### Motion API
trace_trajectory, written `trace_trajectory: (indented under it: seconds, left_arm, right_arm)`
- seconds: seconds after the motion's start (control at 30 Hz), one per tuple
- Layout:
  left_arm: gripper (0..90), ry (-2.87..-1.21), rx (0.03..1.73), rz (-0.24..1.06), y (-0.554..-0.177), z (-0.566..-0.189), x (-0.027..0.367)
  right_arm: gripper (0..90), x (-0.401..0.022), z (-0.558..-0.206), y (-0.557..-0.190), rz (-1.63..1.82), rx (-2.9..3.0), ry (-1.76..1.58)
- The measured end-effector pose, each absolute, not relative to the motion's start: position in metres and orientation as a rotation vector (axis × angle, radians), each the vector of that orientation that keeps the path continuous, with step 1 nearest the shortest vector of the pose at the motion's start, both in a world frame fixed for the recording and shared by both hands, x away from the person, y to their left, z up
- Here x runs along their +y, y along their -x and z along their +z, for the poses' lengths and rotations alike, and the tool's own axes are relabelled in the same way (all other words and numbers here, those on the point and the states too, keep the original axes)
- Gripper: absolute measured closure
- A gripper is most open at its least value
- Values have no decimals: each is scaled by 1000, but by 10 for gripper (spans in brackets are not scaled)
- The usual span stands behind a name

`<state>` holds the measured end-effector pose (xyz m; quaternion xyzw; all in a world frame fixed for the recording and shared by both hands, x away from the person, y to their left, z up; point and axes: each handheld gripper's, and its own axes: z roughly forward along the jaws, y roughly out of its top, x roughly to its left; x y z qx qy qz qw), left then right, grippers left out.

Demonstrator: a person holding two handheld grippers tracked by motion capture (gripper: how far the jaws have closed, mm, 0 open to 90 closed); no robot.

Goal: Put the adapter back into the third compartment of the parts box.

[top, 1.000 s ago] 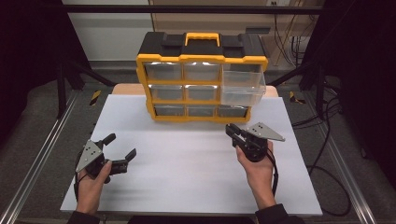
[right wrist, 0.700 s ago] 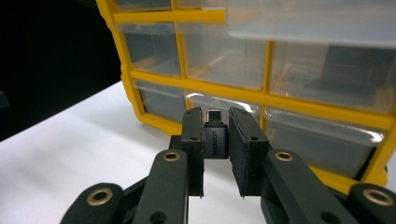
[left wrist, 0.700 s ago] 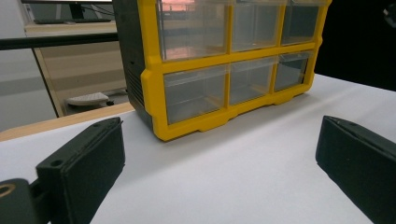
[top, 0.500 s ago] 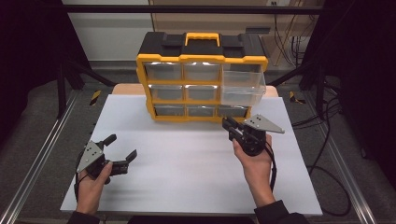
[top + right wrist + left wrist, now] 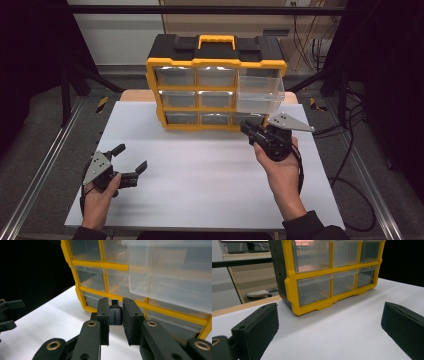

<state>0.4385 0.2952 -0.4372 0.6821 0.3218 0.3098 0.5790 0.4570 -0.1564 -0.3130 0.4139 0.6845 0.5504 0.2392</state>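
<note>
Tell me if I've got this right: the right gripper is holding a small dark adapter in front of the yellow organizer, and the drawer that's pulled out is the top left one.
Not quite. The pulled-out drawer is the top right one, as the high view shows. The rest stands: the right gripper is shut on the small dark adapter in front of the yellow organizer.

This looks like a lab or test bench rather than a home; a white table (image 5: pixel 200 185) sits inside a frame of metal rails (image 5: pixel 40 170), with black curtains (image 5: pixel 30 60) hung at both sides (the sort used to shut out stray light); loose cables (image 5: pixel 350 165) trail over the grey floor, and a yellow-and-black parts organizer (image 5: pixel 216 85) with clear drawers stands on the table.
</note>
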Motion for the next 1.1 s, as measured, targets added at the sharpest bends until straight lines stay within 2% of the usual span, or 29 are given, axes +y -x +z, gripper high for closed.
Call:
trace_trajectory:
  seconds: [0.53,1.1]
  left_arm:
    - [12,-1595,754,724,-439,-437,296]
    - [12,-1594,752,725,-439,-437,296]
  right_arm:
    - [763,-164,-275,-449,1557,1831,-1079]
    - [763,-168,-241,-461,1602,1764,-1065]
